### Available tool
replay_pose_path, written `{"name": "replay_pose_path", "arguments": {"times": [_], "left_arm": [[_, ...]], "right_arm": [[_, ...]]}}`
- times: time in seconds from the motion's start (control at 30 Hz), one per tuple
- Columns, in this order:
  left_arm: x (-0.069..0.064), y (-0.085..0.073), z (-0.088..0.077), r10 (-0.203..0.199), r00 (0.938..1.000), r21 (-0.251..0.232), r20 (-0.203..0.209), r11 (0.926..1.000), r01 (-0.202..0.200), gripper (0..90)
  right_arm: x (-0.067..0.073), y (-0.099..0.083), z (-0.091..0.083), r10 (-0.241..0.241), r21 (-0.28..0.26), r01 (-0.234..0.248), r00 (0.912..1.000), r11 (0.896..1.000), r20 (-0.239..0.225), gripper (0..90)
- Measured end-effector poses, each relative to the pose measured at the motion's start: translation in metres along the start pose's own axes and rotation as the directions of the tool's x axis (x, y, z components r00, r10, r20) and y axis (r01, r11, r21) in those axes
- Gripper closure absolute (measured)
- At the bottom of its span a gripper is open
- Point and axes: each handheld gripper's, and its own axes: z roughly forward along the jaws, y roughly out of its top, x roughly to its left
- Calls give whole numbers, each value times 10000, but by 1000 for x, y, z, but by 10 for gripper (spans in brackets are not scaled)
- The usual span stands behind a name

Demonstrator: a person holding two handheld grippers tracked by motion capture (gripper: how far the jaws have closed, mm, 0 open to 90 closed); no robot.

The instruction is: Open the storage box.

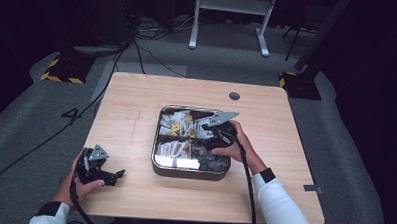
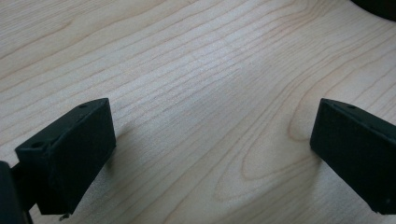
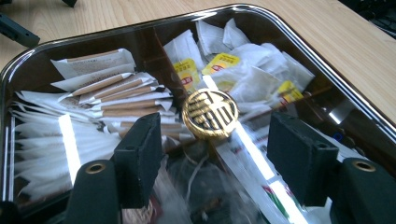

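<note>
High view: my right gripper (image 1: 204, 133) over square metal tray (image 1: 158, 166) at table (image 1: 132, 99) centre, aimed at lid knob. My left gripper (image 1: 115, 176) parked at 8 o'clock off tray, idle.

Left gripper view: jaws spread wide, nothing between, bare wood under.

Right gripper view: jaws spread, flanking gold knob (image 3: 210, 113) on clear lid (image 3: 261, 154), not touching; my guess, lining up to pinch. Tea bags (image 3: 233, 60) at 12 o'clock of knob, paper sachets (image 3: 107, 88) at 9. Lid glare hinders aim.
</note>
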Motion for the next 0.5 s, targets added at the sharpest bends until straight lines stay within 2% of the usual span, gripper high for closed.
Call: {"name": "replay_pose_path", "arguments": {"times": [0.17,0.4,0.5], "left_arm": [[0,0,0,6,10000,0,5,10000,-6,4],[0,0,0,14,10000,-4,11,10000,-14,3],[0,0,0,15,10000,-5,13,10000,-15,4]], "right_arm": [[1,3,12,-74,86,75,10000,9999,-37,373],[-2,8,23,328,-15,-328,9993,9995,-177,410],[-1,8,27,309,95,-308,9995,9995,-65,415]]}}
